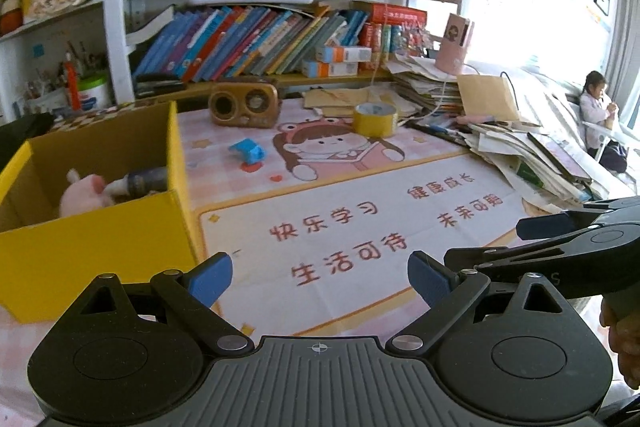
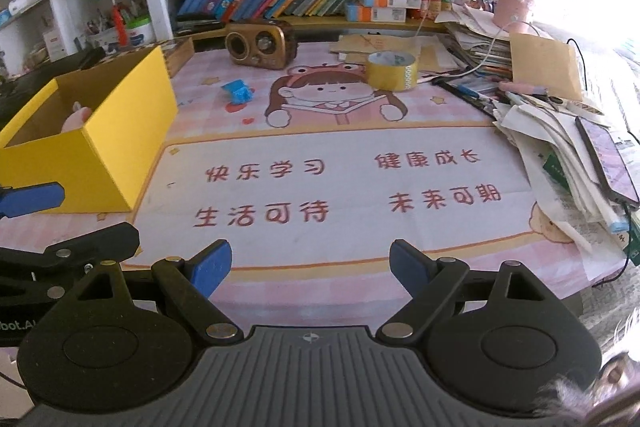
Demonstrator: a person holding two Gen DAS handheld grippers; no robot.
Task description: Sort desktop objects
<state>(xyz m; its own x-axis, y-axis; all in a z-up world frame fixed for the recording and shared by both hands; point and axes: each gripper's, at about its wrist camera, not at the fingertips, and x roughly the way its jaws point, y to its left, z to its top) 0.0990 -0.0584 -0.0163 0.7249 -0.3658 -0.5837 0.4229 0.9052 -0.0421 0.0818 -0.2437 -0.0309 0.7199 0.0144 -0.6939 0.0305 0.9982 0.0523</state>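
I've got both grippers, left gripper (image 1: 320, 277) and right gripper (image 2: 310, 267), jaws wide and empty; blue toy (image 1: 247, 150) and tape roll (image 1: 375, 119) sit on the worktop (image 1: 360, 227), yellow box (image 1: 100, 247) left.

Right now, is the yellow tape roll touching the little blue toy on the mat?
Apart. The right wrist view shows bare mat between the tape roll and blue toy.

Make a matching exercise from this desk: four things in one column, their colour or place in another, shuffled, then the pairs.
Things:
1. tape roll
2. radio
3. pink plush toy
4. small plastic item

Descriptions:
A. blue, lying on the mat
B. inside the yellow box
C. yellow, beside the cartoon girl's head
D. brown, at the mat's far edge

Pairs: 1-C, 2-D, 3-B, 4-A
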